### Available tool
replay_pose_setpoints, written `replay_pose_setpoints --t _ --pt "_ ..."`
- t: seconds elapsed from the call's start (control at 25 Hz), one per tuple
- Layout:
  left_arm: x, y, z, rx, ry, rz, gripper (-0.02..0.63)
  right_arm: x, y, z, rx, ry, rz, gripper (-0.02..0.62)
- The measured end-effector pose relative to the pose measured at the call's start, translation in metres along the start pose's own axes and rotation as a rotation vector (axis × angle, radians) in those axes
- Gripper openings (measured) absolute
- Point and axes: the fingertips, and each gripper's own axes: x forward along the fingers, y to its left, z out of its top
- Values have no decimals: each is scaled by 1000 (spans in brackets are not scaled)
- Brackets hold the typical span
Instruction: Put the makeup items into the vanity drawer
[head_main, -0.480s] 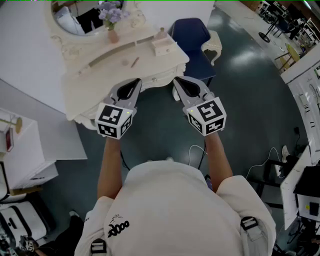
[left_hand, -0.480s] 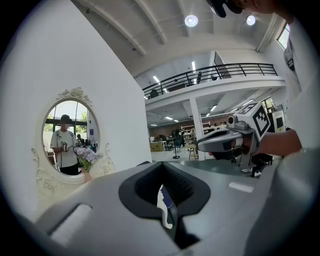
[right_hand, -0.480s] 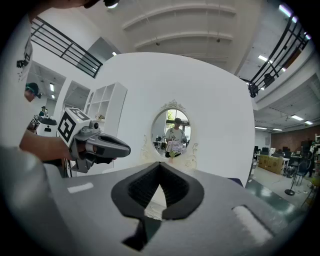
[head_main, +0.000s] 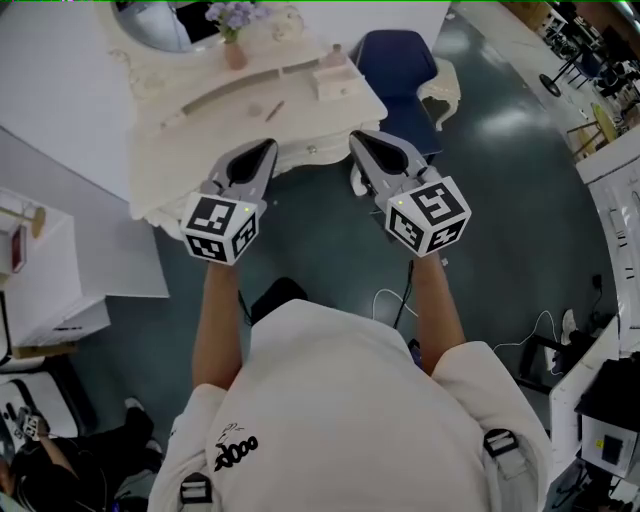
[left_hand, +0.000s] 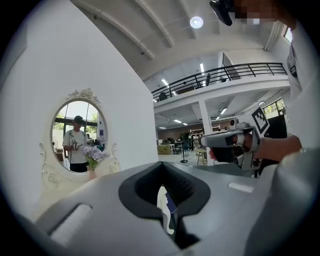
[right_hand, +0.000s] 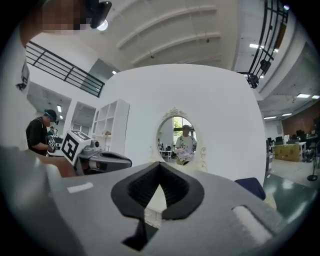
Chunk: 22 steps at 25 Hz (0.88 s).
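The cream vanity stands just ahead of me, its oval mirror at the back. On its top lie a slim brown stick and a small cream box; a pink vase of purple flowers stands further back. Its drawer front with a small knob is closed. My left gripper hangs level before the vanity's front edge, shut and empty. My right gripper hangs beside it at the vanity's right corner, also shut with nothing in it. Neither touches the vanity.
A blue chair stands right of the vanity. A white cabinet is at my left, and white desks line the right side. Cables trail on the dark floor near my feet.
The vanity now sits higher in the head view, and both grippers have shifted slightly relative to it. Both stay shut.
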Motion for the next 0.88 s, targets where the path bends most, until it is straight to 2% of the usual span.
replay_pose_setpoints --t 0.24,0.52,0.68,0.88 --pt "22 30 -7 -73 -25 11 18 31 -24 -16 -1 27 -7 2" --pt "77 91 -29 -21 23 29 18 95 -60 -34 9 68 -9 2" --pt "116 127 -34 15 51 8 20 139 -86 -39 24 106 -16 2" --pt "159 180 -42 -4 69 -1 18 194 -115 -44 21 156 -25 2"
